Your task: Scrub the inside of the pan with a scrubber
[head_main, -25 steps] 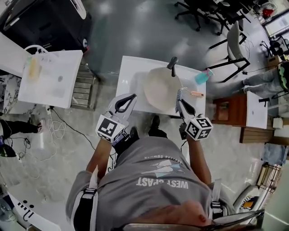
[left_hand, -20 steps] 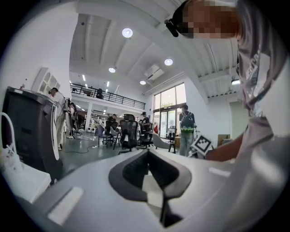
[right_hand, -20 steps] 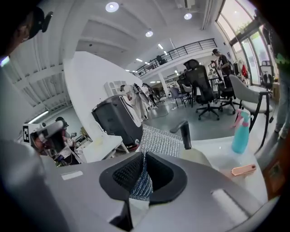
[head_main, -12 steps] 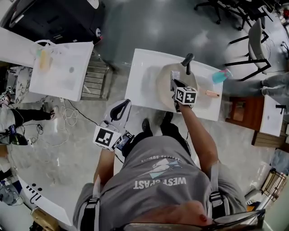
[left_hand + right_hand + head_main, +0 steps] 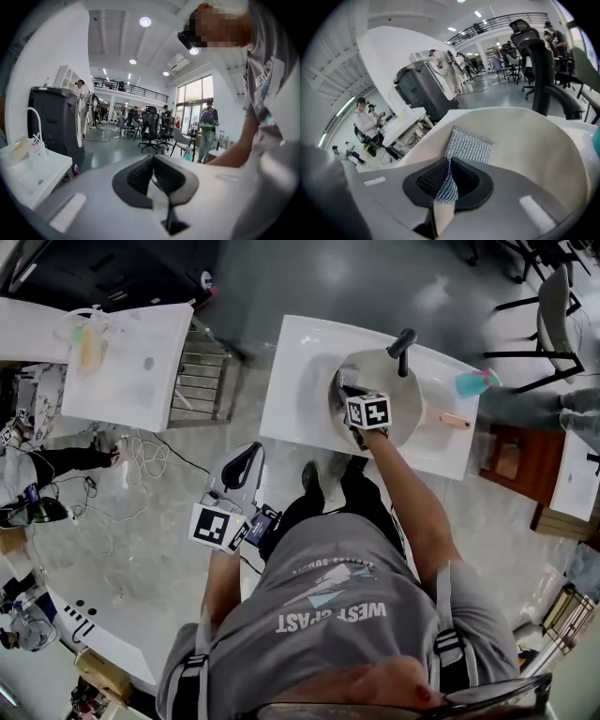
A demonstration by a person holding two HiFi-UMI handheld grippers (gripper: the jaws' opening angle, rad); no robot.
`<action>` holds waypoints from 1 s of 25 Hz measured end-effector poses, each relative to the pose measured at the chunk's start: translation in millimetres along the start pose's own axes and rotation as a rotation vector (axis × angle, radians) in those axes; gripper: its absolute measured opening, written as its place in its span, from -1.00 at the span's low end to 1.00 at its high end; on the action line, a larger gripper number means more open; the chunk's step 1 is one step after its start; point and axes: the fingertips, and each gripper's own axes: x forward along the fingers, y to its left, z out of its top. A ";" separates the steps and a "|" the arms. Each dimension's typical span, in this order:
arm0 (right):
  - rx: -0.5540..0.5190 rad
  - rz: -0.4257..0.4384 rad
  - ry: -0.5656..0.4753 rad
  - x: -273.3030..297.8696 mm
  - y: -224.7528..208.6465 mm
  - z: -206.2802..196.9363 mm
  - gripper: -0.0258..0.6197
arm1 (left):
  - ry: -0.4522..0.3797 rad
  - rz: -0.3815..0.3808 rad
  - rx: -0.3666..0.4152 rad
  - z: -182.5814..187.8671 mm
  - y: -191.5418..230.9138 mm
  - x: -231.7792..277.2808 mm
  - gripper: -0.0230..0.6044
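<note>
While the white worktop (image 5: 295,381) lies under the right gripper (image 5: 448,174), the big pale pan (image 5: 525,140) now curves all around the front of that gripper. A second ago this gripper was back at the near edge of the worktop, beside the pan. Now it has reached in over the pan's inside. The left gripper (image 5: 153,161) has moved back, well apart from the pan, with its jaws pressed together on nothing. The right gripper is clamped tight on the little silver scrubber (image 5: 469,143), which sticks out past its tips, close to the pan's inner wall. I cannot tell if it touches yet. I think the scrubbing is only just starting.
</note>
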 end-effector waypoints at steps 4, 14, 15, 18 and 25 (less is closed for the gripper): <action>-0.138 0.056 0.167 -17.9 18.4 -50.1 -0.81 | -0.008 -0.032 0.003 3.0 -4.9 13.6 -0.92; -0.349 -0.117 0.473 -74.4 -62.3 -129.0 -0.81 | -0.014 -0.137 0.031 13.7 -33.5 58.2 -0.92; -0.343 -0.147 0.474 -77.2 -77.5 -128.3 -0.81 | -0.012 -0.141 0.032 13.9 -35.5 60.8 -0.92; -0.314 -0.235 0.427 -78.5 -119.2 -113.7 -0.81 | -0.003 -0.142 0.034 13.4 -37.5 66.2 -0.92; -0.310 -0.294 0.320 -44.4 -146.9 -65.7 -0.83 | 0.017 -0.104 0.026 8.4 -29.9 63.0 -0.92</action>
